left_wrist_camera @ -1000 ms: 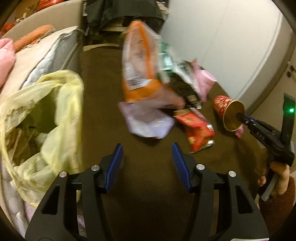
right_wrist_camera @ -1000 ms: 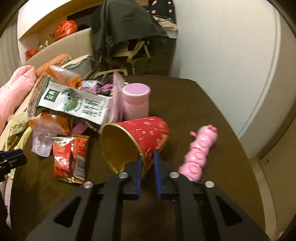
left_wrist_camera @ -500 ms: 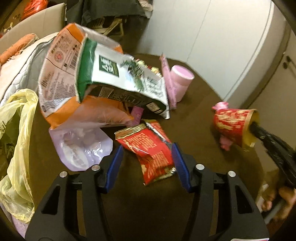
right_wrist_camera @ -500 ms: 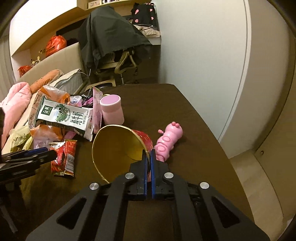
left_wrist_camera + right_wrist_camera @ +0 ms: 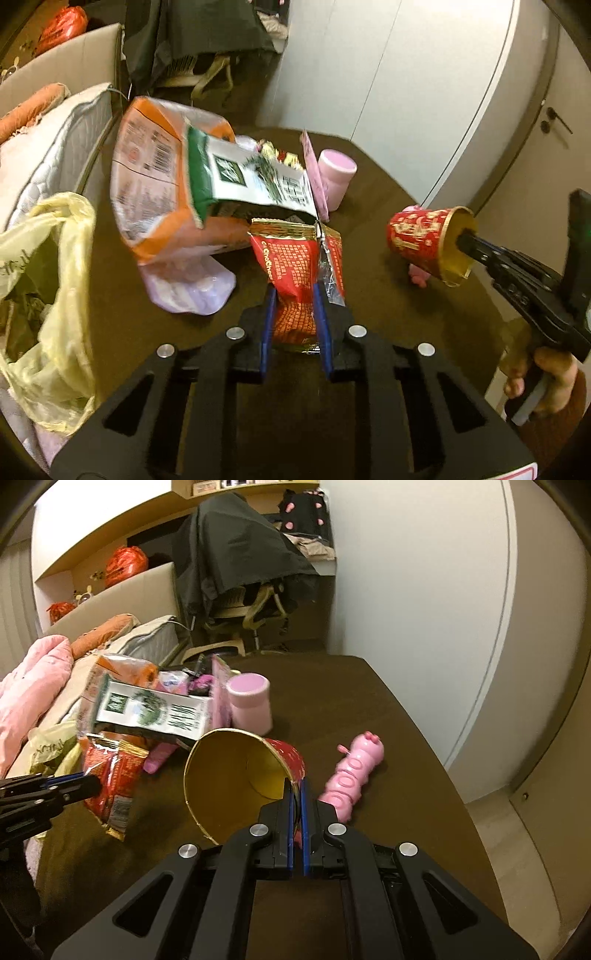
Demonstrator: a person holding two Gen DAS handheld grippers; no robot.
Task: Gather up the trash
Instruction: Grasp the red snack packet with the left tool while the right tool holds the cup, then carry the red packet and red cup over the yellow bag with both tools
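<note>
My left gripper [image 5: 293,295] is shut on a red snack wrapper [image 5: 295,266] and holds it above the brown table [image 5: 369,295]; the wrapper [image 5: 110,779] also shows in the right wrist view, pinched by the left gripper [image 5: 92,784]. My right gripper [image 5: 295,786] is shut on the rim of a red paper cup [image 5: 236,779] with a gold inside, lifted off the table; the cup [image 5: 424,240] shows at the right of the left wrist view. A yellow trash bag [image 5: 48,295] hangs open at the left.
An orange bag [image 5: 155,195], a green-and-white carton [image 5: 255,181], a clear pouch [image 5: 188,288] and a pink jar [image 5: 334,177] lie on the table. A pink caterpillar toy [image 5: 351,771] lies right of the cup. A mattress [image 5: 48,147] borders the left; a white wall the right.
My left gripper closed on the red snack wrapper and raised it. My right gripper lifted the red cup a little higher and stayed shut on its rim.
</note>
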